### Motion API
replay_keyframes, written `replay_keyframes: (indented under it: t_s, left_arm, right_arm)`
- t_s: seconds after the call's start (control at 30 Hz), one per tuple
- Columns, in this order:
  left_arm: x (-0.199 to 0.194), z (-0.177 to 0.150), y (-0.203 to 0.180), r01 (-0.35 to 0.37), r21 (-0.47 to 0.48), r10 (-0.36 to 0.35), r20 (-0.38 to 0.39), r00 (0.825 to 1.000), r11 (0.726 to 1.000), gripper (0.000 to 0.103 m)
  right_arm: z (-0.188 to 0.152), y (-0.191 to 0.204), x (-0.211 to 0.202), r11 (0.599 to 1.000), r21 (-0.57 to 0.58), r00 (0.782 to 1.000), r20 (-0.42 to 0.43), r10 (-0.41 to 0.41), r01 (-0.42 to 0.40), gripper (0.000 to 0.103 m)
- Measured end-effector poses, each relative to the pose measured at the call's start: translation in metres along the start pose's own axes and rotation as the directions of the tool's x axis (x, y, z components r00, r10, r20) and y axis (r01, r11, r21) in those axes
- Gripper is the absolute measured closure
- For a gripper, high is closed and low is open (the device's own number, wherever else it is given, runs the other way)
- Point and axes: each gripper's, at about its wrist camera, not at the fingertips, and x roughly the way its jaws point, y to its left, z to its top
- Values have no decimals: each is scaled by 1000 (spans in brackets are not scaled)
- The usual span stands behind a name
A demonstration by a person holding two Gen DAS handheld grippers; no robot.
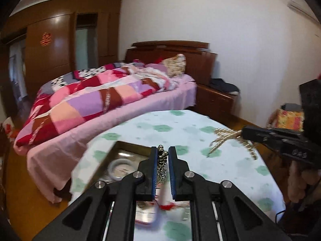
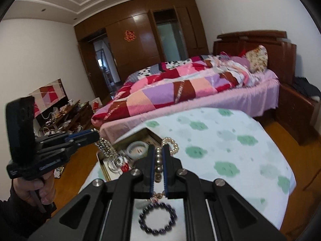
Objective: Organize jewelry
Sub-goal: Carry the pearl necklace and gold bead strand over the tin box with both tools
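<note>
My left gripper (image 1: 162, 150) is shut on a silver bead chain (image 1: 161, 161), which hangs between its blue pads above an open metal tin (image 1: 128, 147). A pale bangle (image 1: 120, 169) lies inside the tin. My right gripper (image 2: 158, 148) is shut on a strand of gold-coloured pearls (image 2: 173, 146), lifted over the table. A dark purple bead bracelet (image 2: 158, 219) lies on the cloth below it. In the left wrist view the right gripper (image 1: 244, 133) holds the blurred strand (image 1: 224, 138). The right wrist view shows the left gripper (image 2: 97, 135) with the chain (image 2: 106, 149) dangling over the tin (image 2: 122, 139).
The table (image 2: 230, 140) carries a white cloth with green patches. A bed with a patchwork quilt (image 1: 96, 100) stands just behind it, with a wooden nightstand (image 1: 216, 100) at its right. A cluttered low cabinet (image 2: 66, 114) lies to the left, and wood floor surrounds the table.
</note>
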Motion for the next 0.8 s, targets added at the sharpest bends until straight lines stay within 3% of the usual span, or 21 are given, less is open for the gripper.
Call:
replay_keyframes:
  t_s: [0.27, 0.8]
  left_arm:
    - [23, -7, 47, -92, -65, 89, -40, 995, 994, 94]
    - [67, -39, 64, -130, -82, 117, -147, 982, 988, 93]
  right_arm:
    - [18, 30, 52, 996, -50, 997, -38, 68, -70, 94]
    - [-13, 59, 127, 992, -79, 976, -201, 81, -98, 94]
